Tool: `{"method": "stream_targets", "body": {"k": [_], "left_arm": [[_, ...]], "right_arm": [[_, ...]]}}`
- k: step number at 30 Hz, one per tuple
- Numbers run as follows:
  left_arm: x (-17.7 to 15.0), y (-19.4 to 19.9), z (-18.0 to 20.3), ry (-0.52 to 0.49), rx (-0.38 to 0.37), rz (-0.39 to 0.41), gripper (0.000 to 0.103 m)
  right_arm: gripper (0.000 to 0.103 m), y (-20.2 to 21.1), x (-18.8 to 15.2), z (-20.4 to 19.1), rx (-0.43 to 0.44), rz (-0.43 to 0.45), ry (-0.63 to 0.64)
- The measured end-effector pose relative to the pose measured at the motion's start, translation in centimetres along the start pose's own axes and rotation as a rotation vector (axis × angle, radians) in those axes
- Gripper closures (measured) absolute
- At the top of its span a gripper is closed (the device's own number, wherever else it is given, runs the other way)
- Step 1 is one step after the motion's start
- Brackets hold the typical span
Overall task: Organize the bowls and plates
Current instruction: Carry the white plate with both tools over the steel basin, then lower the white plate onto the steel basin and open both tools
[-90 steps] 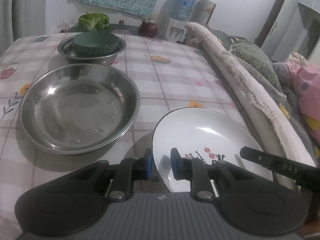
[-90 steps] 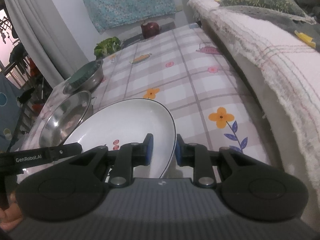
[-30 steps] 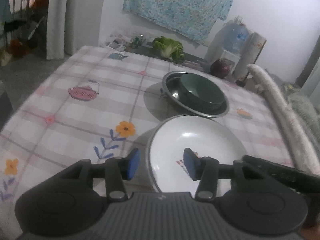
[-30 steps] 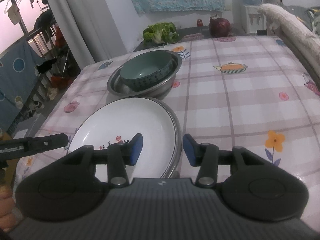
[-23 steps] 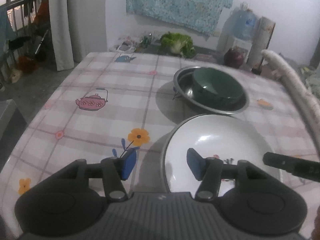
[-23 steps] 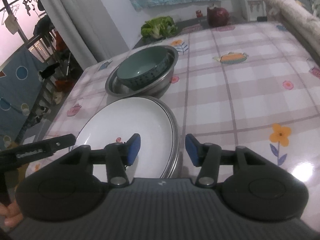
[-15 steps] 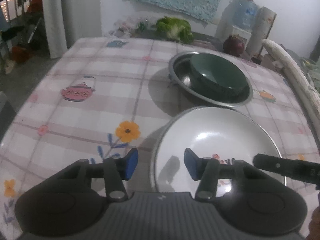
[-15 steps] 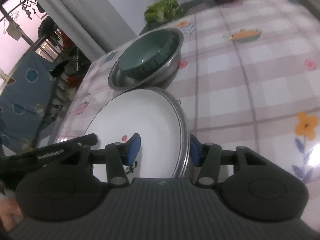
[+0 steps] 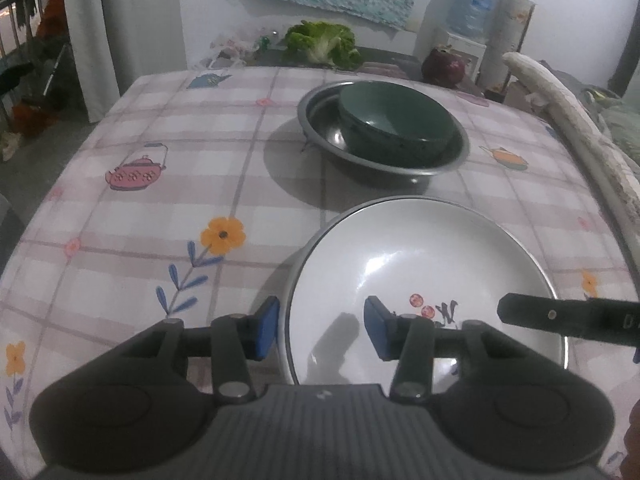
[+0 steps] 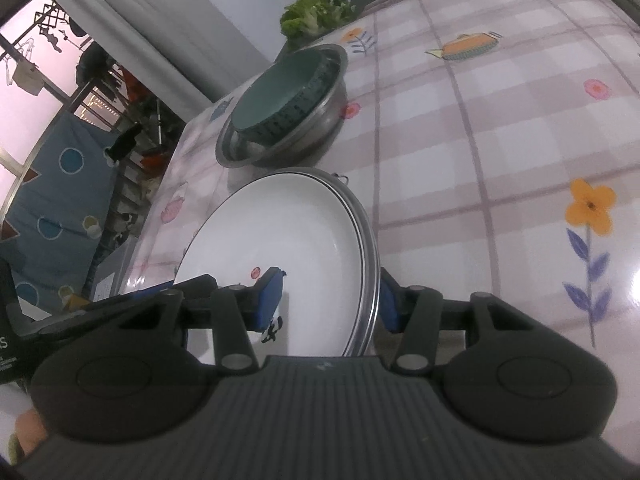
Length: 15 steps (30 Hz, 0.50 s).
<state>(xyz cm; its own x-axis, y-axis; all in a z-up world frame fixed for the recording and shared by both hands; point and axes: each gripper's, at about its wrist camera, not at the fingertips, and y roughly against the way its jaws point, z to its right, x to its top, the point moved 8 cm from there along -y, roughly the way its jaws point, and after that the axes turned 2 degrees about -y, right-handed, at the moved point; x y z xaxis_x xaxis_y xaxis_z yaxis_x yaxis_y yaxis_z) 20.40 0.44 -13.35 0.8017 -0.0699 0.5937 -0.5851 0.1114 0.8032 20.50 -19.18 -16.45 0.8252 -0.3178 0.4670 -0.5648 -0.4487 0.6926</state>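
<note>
A white plate (image 9: 420, 264) with a small red-and-black print lies nested in a steel basin whose rim (image 9: 536, 268) shows around it. My left gripper (image 9: 320, 326) is open, its jaws astride the plate's near left edge. My right gripper (image 10: 326, 300) is open, its jaws astride the right edge of the plate (image 10: 280, 232) and the basin rim (image 10: 370, 264). Farther back a green bowl (image 9: 394, 126) sits in a second steel basin (image 9: 320, 120); both also show in the right wrist view, bowl (image 10: 280, 92), basin (image 10: 316, 136).
The table has a checked cloth with flower and teapot prints (image 9: 180, 184). A rolled blanket (image 9: 576, 120) runs along the right edge. Lettuce (image 9: 324, 42), a dark red pot (image 9: 444, 66) and a water bottle (image 9: 472, 4) stand behind the table.
Three seconds ago both grippers were shut on the plate, beside the empty basin. Now the plate lies in that basin and both grippers are open. The right view has tilted.
</note>
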Motion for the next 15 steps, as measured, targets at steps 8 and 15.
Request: {"method": "stream_targets", "body": {"k": [8, 15], "left_arm": [[-1.3, 0.8, 1.2, -0.014, -0.020, -0.007, 0.056], [-1.3, 1.3, 1.3, -0.022, -0.016, 0.014, 0.055]], "right_arm": [[0.053, 1.9, -2.0, 0.6, -0.048, 0.006, 0.022], [0.053, 2.4, -2.6, 0.5, -0.069, 0.013, 0.050]]}}
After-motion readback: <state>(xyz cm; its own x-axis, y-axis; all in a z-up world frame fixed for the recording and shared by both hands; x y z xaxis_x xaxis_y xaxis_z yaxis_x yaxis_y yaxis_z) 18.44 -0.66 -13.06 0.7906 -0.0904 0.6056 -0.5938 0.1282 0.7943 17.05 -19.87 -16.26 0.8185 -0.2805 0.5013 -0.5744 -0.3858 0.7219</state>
